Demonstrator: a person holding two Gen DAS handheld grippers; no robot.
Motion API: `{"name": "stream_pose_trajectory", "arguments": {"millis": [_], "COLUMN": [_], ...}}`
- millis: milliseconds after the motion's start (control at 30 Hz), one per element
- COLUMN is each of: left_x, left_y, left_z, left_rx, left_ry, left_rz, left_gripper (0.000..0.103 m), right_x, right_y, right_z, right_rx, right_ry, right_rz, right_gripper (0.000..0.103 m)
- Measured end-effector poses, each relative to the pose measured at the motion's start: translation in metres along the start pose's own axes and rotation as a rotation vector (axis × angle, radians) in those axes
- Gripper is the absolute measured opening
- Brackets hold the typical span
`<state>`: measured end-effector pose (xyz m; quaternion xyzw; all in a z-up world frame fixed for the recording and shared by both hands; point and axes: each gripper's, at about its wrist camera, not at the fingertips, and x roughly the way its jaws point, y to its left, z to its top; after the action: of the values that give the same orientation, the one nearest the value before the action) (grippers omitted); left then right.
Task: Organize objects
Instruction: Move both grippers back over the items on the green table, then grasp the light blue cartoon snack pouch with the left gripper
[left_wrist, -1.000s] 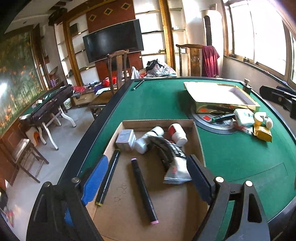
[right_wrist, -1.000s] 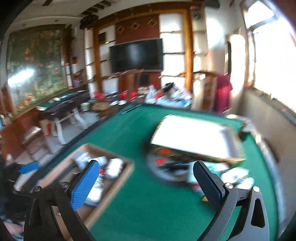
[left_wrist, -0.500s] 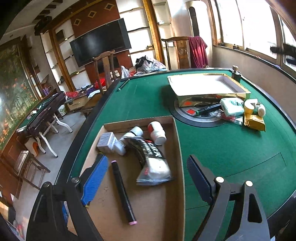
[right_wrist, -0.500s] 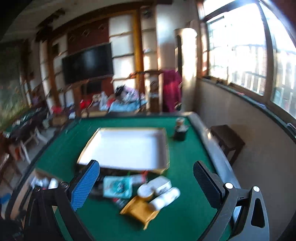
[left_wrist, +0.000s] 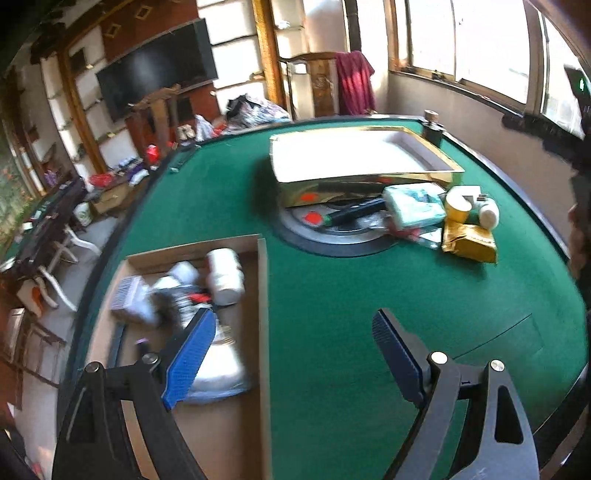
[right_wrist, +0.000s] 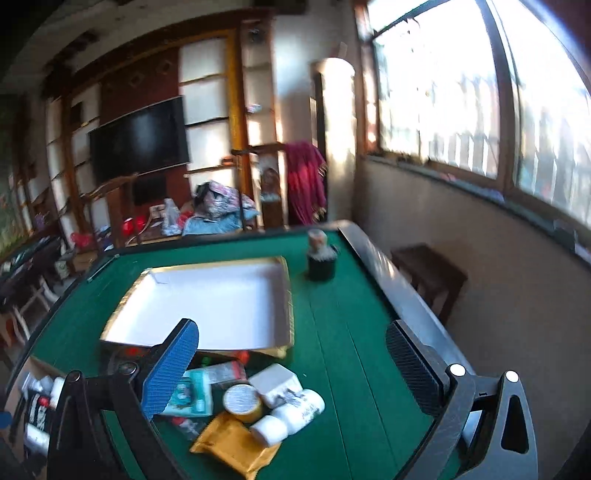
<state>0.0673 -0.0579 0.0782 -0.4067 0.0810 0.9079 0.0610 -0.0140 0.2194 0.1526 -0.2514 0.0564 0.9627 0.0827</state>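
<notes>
I'm between pickups: both claws released, nothing in the left gripper (left_wrist: 291, 354) or right gripper (right_wrist: 295, 369). Next I'd pick one item from the pile (right_wrist: 255, 406) beside the white tray (right_wrist: 207, 299) (yellow packet (right_wrist: 232, 448) nearest). The cardboard box (left_wrist: 263, 332) already holds bottles. Crowded neighbours make a clean grasp tricky.

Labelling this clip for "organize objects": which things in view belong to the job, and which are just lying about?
Job:
- cardboard tray with bottles and a tube inside
- gold-rimmed white box
- loose pile: yellow packet, tape roll, white bottle, teal packet
- left gripper and right gripper, both open, empty

Lying about:
- dark jar at the table's far edge
- TV, chairs, clutter behind
</notes>
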Motion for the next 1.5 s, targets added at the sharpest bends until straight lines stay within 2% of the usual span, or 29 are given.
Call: {"name": "stream_pose_trajectory", "arguments": {"millis": [133,233,300,400,467,667,700,800,867,1000,1033,1100,1233,1500], "left_x": [0.027,0.047,0.062,0.088,0.106,0.148,0.153,0.170,0.169,0.130,0.118,0.104,0.106,0.133], "left_y": [-0.019,-0.034,-0.044,-0.058,-0.066,-0.089,-0.092,-0.101,-0.106,-0.122,-0.125,-0.129,-0.137,-0.154], "left_z": [0.023,0.046,0.063,0.088,0.103,0.135,0.138,0.134,0.121,0.098,0.093,0.089,0.091,0.087], "left_rx": [-0.023,-0.016,-0.009,-0.018,-0.037,-0.012,-0.006,-0.007,-0.005,0.089,0.118,0.161,0.183,0.192], "left_ry": [0.036,0.016,0.012,0.020,0.031,0.056,0.066,0.174,0.228,0.244,0.229,0.193,0.144,0.166], "left_rz": [-0.090,-0.139,-0.167,-0.251,-0.293,-0.321,-0.337,-0.419,-0.500,-0.722,-0.737,-0.680,-0.505,-0.398], "left_gripper": [0.086,0.086,0.086,0.086,0.086,0.086,0.086,0.086,0.086,0.086,0.086,0.086,0.086,0.086], "right_x": [0.035,0.058,0.064,0.070,0.071,0.068,0.068,0.067,0.068,0.068,0.070,0.072,0.079,0.079], "right_y": [-0.029,-0.050,-0.062,-0.070,-0.070,-0.057,-0.056,-0.053,-0.054,-0.060,-0.062,-0.065,-0.070,-0.073], "right_z": [-0.019,-0.030,-0.036,-0.043,-0.045,-0.043,-0.043,-0.042,-0.042,-0.042,-0.042,-0.042,-0.045,-0.048], "right_rx": [0.101,0.157,0.202,0.255,0.261,0.204,0.194,0.178,0.177,0.198,0.210,0.228,0.256,0.270], "right_ry": [0.069,0.142,0.166,0.198,0.210,0.187,0.183,0.180,0.176,0.182,0.190,0.205,0.236,0.254], "right_rz": [-0.002,-0.002,0.003,0.018,0.034,0.037,0.034,0.021,0.009,-0.007,-0.006,-0.004,-0.002,0.005], "right_gripper": [0.103,0.103,0.103,0.103,0.103,0.103,0.103,0.103,0.103,0.103,0.103,0.103,0.103,0.103]}}
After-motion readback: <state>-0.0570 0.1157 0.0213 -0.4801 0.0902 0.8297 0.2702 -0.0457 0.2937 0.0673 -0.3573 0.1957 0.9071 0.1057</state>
